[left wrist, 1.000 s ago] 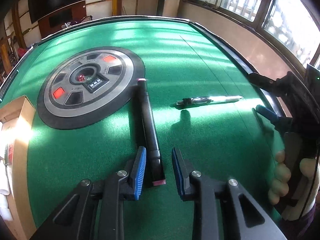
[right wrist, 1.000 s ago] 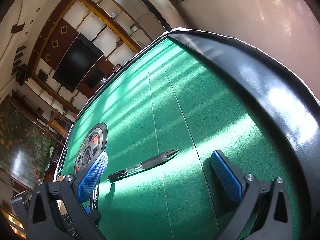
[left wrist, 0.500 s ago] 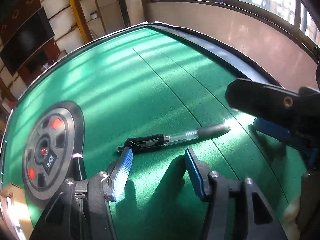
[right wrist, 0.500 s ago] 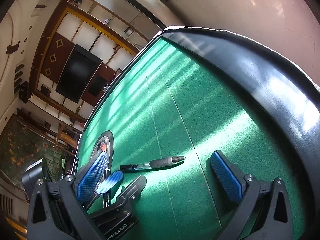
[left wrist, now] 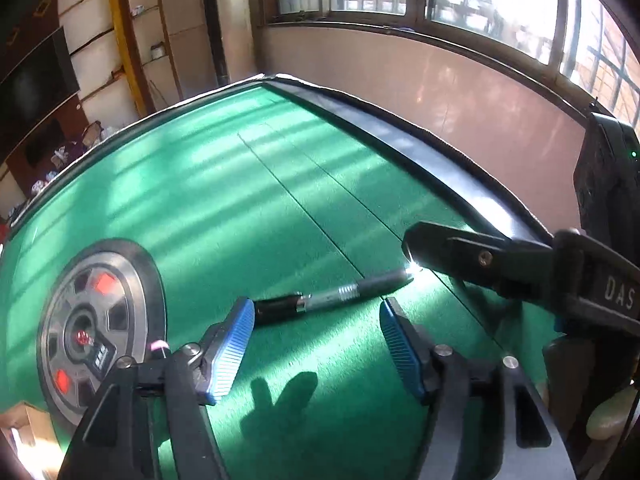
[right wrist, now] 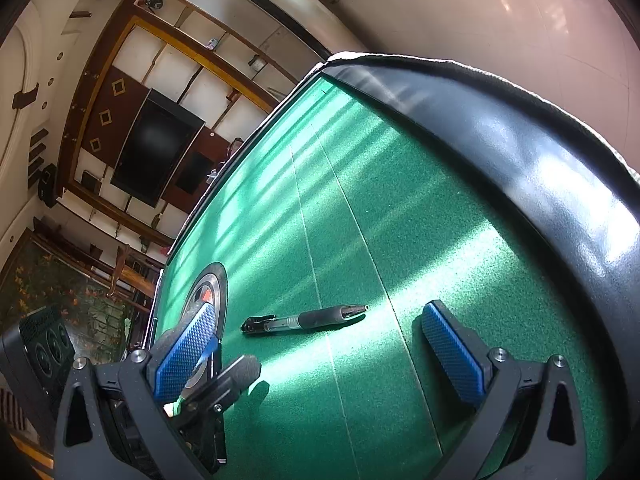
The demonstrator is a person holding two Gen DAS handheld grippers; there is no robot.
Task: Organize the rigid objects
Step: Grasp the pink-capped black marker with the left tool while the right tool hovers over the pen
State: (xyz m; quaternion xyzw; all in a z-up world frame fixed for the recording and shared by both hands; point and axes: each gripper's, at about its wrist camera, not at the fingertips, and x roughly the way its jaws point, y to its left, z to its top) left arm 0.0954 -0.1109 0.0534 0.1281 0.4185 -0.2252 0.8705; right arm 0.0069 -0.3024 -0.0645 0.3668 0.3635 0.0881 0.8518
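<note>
Left gripper (left wrist: 316, 344) has let go of the black marker (left wrist: 158, 347), now at its near left by the round dice panel (left wrist: 94, 326), and swung right. Jaws just opened, nothing between 'em yet. Ballpoint pen (left wrist: 332, 298) lies on the green surface (left wrist: 224, 208) just beyond the tips, prob next pickup. Right gripper (right wrist: 320, 344) hangs open, empty.

Black-grip clear-barrel pen (left wrist: 328, 298) (right wrist: 304, 319) flat on green felt; black marker mostly hidden.
</note>
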